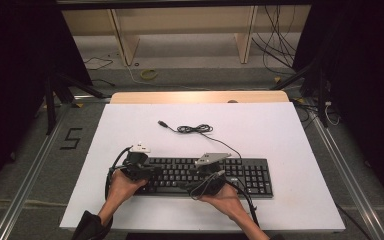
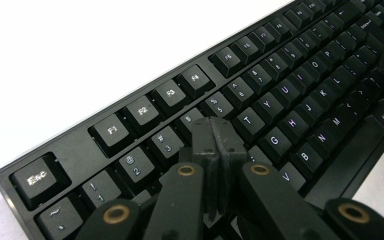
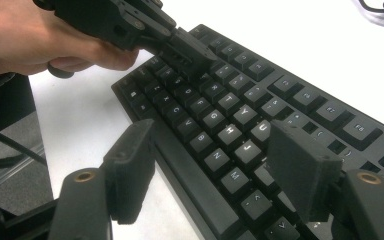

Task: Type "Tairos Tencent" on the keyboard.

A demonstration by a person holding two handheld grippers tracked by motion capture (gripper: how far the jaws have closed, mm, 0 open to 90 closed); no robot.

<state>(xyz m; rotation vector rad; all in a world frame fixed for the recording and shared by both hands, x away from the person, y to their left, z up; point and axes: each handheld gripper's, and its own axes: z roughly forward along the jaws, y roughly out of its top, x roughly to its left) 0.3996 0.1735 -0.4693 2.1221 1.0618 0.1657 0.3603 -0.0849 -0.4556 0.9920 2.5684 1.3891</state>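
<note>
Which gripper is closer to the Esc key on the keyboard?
Left. The left gripper, jaws shut, sits over the keyboard's left end, near the Esc key. The right gripper, open, hovers over the middle of the keyboard.

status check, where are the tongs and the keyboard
Left tongs shut, tips over the number-row keys. Right tongs open above the black full-size keyboard. Coiled black cable behind, clear.

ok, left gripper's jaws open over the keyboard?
No: the left gripper has its jaws pressed together above the keyboard.

the keyboard (image 2: 280, 100) keys read esc, f1 to f4, t, y, g, h, b; a "5" (image 1: 72, 138) marks the floor at left.
</note>
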